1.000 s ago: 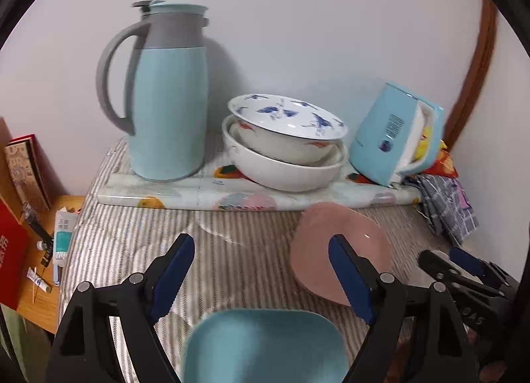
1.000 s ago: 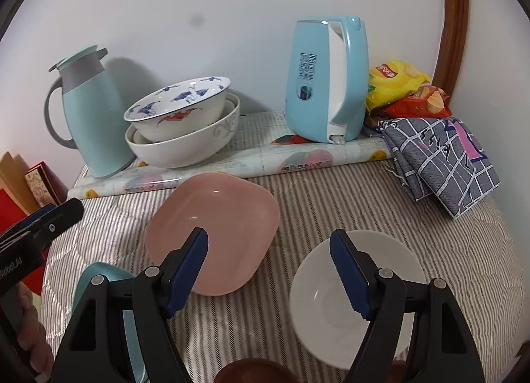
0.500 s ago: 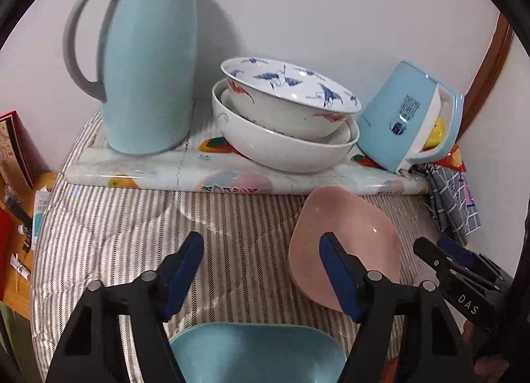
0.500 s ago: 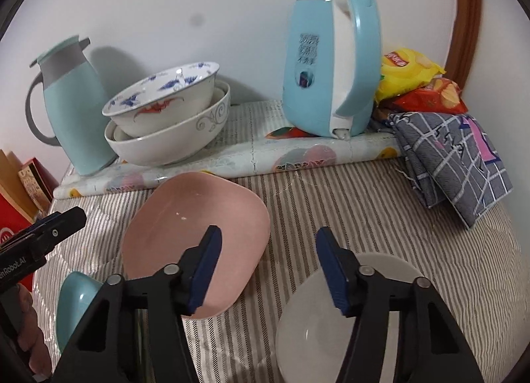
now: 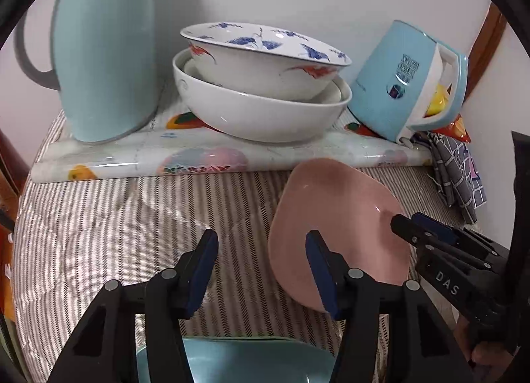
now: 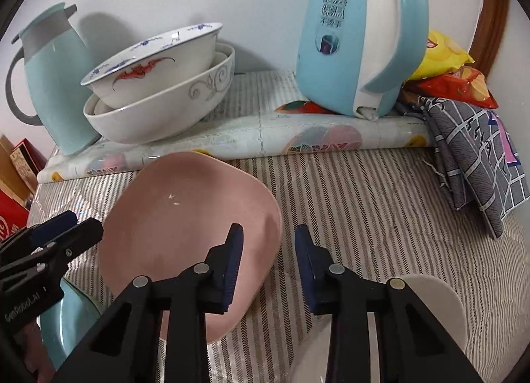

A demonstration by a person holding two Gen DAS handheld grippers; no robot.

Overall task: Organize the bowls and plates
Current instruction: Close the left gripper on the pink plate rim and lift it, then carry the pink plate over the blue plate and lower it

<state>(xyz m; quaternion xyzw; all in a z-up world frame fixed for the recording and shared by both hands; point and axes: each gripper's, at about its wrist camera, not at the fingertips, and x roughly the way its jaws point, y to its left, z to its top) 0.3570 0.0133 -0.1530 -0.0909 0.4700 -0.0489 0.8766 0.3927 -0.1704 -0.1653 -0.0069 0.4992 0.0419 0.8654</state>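
Nearest, a teal plate (image 5: 232,361) is seen below the left gripper (image 5: 261,270), whose fingers are spread wide around nothing. The right gripper (image 6: 269,267) is likewise held open and empty, straddling the near rim of a pink plate (image 6: 185,224) lying on the striped tabletop (image 6: 364,204), with a white plate (image 6: 440,303) beside it. Farthest, two stacked bowls (image 5: 261,84) are shown between a thermos jug (image 5: 106,51) and a kettle (image 6: 357,35).

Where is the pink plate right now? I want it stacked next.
The pink plate lies on the striped cloth, in front of the stacked bowls, between both tongs.
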